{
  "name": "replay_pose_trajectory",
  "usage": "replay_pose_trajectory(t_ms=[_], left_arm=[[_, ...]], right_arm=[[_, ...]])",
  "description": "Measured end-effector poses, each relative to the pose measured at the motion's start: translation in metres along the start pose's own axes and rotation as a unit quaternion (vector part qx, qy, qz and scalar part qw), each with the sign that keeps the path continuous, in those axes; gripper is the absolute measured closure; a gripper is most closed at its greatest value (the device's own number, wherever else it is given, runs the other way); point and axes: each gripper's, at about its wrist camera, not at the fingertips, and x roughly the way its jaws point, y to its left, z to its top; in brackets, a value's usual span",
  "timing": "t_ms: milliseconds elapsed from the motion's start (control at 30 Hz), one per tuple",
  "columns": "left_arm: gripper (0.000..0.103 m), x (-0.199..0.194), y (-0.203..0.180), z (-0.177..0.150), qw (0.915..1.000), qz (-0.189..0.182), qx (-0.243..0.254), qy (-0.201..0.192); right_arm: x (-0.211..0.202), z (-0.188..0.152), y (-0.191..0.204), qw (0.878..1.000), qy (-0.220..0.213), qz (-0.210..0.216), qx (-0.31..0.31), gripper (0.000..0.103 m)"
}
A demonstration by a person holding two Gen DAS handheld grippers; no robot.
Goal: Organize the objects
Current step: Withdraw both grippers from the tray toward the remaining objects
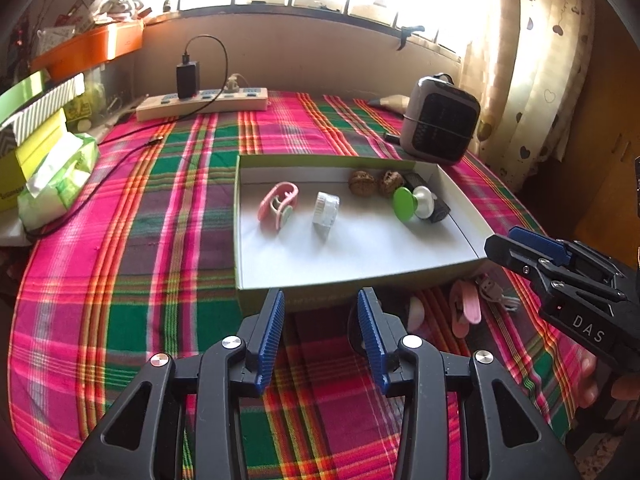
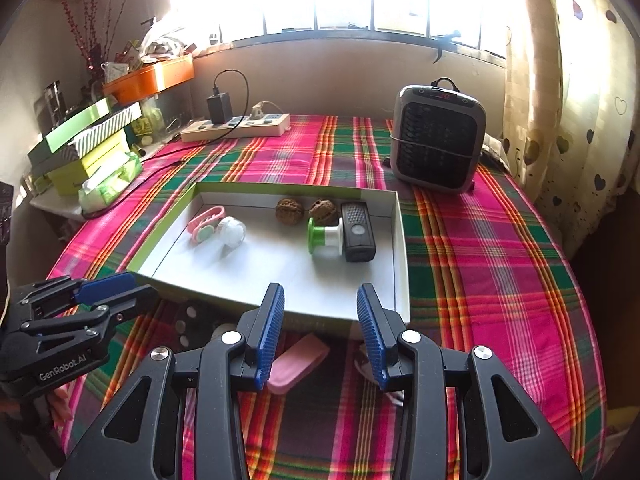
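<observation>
While both grippers are held low over the plaid tablecloth (image 1: 132,240), the left gripper (image 1: 321,328) is seen with its blue pads apart and nothing between them, and the right gripper (image 2: 321,330) is likewise spread and empty. Just ahead of both sets of fingertips lies a shallow white box (image 2: 400,248), its near wall almost touching them. Under the right gripper, on the cloth before the box, a pink case (image 2: 298,362) is found, with a small cable (image 1: 498,294) beside it. Inside the box, farther out, a pink clip (image 1: 278,204) and a white roll (image 1: 326,212) are placed toward the left, two walnuts (image 2: 306,211) against the far wall, and a green-capped bottle (image 2: 326,236) lying on its side beside a black remote (image 2: 357,232) toward the right. Beyond the box, a small heater (image 2: 438,140) is stood at far right, and a power strip (image 2: 236,126) with a charger plugged in is set at the far edge. Stacked boxes (image 2: 86,140) are seen well off to the left.
</observation>
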Motion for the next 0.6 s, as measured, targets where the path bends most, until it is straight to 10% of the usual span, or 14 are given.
replay_pose_trajectory(t_ms=[600], left_arm=[[0.060,0.024,-0.019,-0.014,0.9988,-0.025,0.023,0.035]], right_arm=[[-0.018,-0.043,-0.004,1.000,0.006,0.015,0.011,0.063]])
